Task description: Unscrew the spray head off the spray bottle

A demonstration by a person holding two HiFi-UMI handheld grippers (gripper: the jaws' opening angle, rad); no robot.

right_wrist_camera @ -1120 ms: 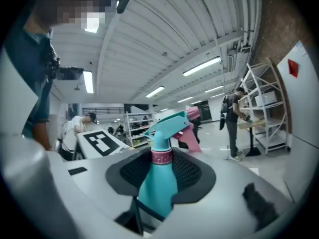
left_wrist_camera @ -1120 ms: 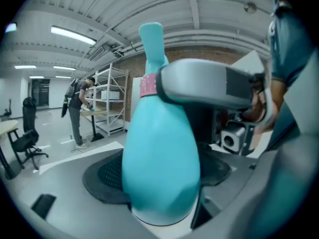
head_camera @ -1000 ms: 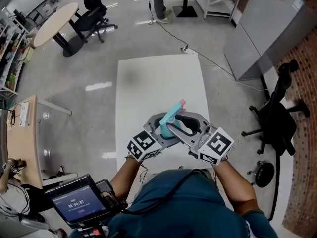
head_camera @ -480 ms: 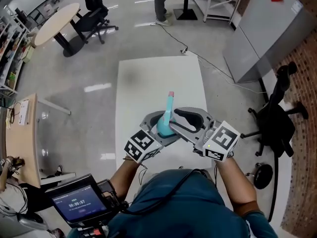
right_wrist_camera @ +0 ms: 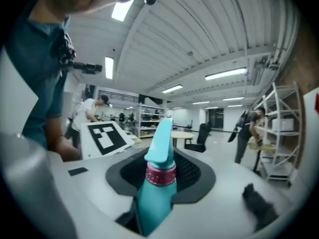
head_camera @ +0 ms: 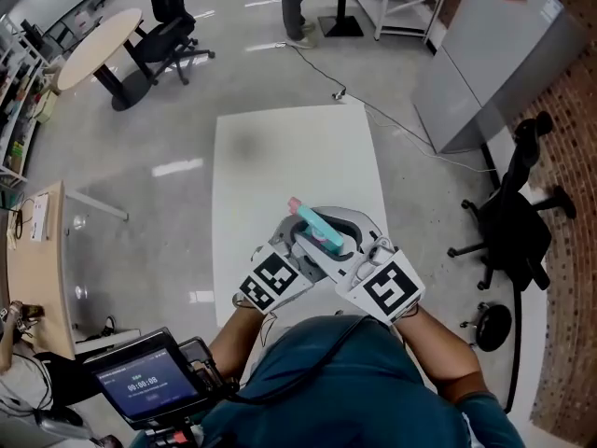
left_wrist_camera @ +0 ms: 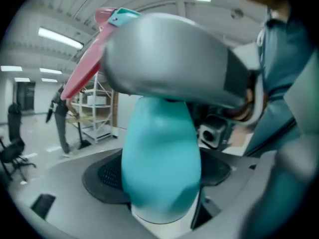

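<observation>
place: small screen, lower left | text: white timer digits, seemingly 00:00:08 | line above: too small to read

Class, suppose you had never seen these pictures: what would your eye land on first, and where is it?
The teal spray bottle, held over the white table right before the person. The left gripper clamps its rounded body, while the right gripper is closing its fingers on its narrow top end, next to a pink ring.
</observation>
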